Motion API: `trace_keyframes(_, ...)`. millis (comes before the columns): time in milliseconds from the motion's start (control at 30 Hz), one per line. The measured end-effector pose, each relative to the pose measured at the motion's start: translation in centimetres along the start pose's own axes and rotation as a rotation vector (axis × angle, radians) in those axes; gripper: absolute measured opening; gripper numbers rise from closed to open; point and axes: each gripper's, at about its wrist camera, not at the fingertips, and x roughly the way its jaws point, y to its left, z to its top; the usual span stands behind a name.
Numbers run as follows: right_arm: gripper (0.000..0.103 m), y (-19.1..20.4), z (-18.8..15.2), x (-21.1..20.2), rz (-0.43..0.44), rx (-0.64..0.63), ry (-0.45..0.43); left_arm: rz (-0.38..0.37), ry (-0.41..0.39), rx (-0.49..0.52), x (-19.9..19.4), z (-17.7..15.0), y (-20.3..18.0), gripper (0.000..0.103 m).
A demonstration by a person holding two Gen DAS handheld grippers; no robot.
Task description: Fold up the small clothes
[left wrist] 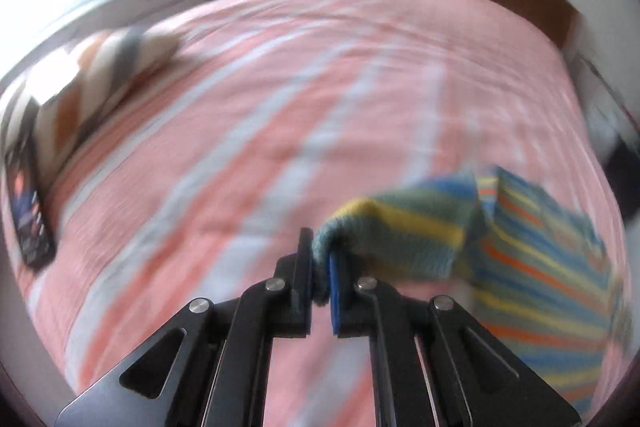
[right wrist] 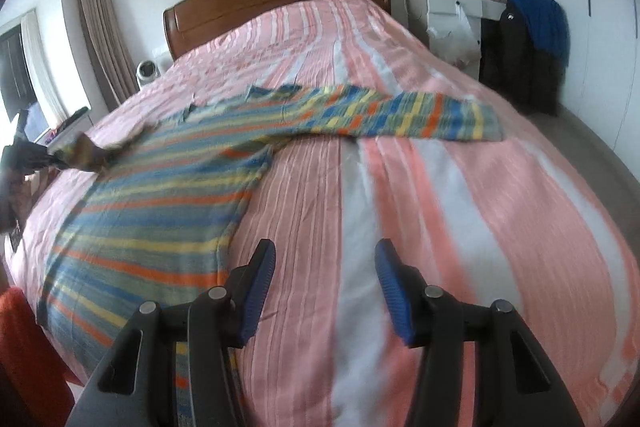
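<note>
Two claws — left claw [left wrist: 320, 263] pinches striped sweater [right wrist: 160, 211], right claw [right wrist: 324, 287] half-wide, empty.

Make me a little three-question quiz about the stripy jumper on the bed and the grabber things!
1. True or false: the left gripper is pinching a sleeve cuff of the striped sweater.
2. What is between the right gripper's fingers?
A. a sleeve
B. nothing
C. a pillow
3. Fill in: the sweater lies on a pink and ____ striped bedspread.

Key: 1 true; 2 B; 3 white.
</note>
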Motion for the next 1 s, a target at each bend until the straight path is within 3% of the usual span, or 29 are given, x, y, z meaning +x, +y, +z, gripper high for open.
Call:
trace_keyframes(300,0.052,0.9,-0.9,2.0,-0.014,-0.040,0.071,0.012,0.125,-0.194,5.3,-2.6,4.4,0.003)
trace_keyframes(567,0.052,0.5,-1.3,2.6,-0.022,-0.033,0.085,-0.038,0.118,-0.252,5.2,-2.9,6.7,0.005)
trace_keyframes(700,0.052,0.5,-1.3,2.7,-0.019,-0.029,0.085,0.060,0.089,-0.313,5.0,-2.5,9.3,0.002)
trace_keyframes(800,0.052,0.6,-1.3,2.7,-0.021,-0.032,0.085,0.059,0.095,-0.322,4.2,-2.7,11.0,0.002)
trace_keyframes(900,0.052,0.6,-1.3,2.8,-0.021,-0.028,0.085,0.027,0.056,-0.268,2.9,-2.4,10.5,0.008)
trace_keyframes(967,0.052,0.5,-1.3,2.8,-0.021,-0.031,0.085,-0.066,0.060,-0.209,2.7,-1.7,9.2,0.026)
trace_keyframes(1000,0.052,0.5,-1.3,2.9,-0.024,-0.033,0.086,-0.113,0.067,-0.166,2.6,-1.2,8.0,0.048)
